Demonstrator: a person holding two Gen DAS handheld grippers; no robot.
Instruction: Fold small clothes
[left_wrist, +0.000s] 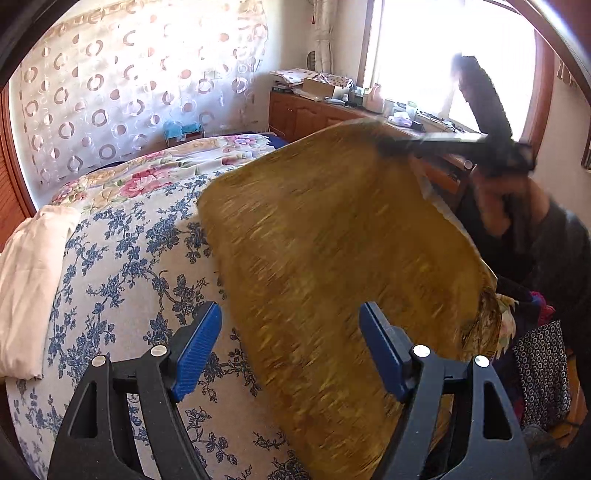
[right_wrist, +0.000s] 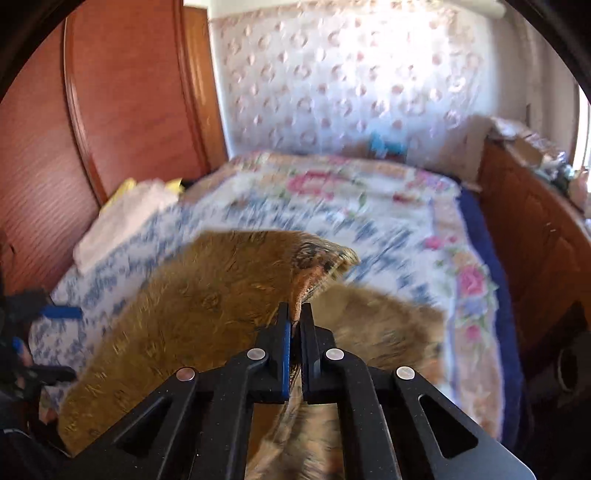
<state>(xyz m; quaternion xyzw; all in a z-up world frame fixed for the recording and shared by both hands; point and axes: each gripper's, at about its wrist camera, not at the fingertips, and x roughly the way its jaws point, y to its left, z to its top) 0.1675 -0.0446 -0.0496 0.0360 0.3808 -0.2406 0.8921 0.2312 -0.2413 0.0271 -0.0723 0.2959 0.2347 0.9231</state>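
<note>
A mustard-yellow patterned garment (left_wrist: 332, 258) hangs spread above the bed, blurred by motion. My right gripper (right_wrist: 295, 314) is shut on the garment (right_wrist: 192, 314), pinching a fold of its edge; it also shows in the left wrist view (left_wrist: 391, 146), holding the cloth's top corner up near the window. My left gripper (left_wrist: 291, 325) is open, its blue pads apart, low in front of the hanging cloth and holding nothing. It also shows at the left edge of the right wrist view (right_wrist: 55, 314).
The bed has a blue-flowered sheet (left_wrist: 122, 280) and a pink-flowered quilt (left_wrist: 155, 173) behind. A cream folded cloth (left_wrist: 26, 284) lies at the bed's left edge. A wooden cabinet (left_wrist: 314, 114) with clutter stands under the window. More clothes (left_wrist: 539, 369) are piled at the right.
</note>
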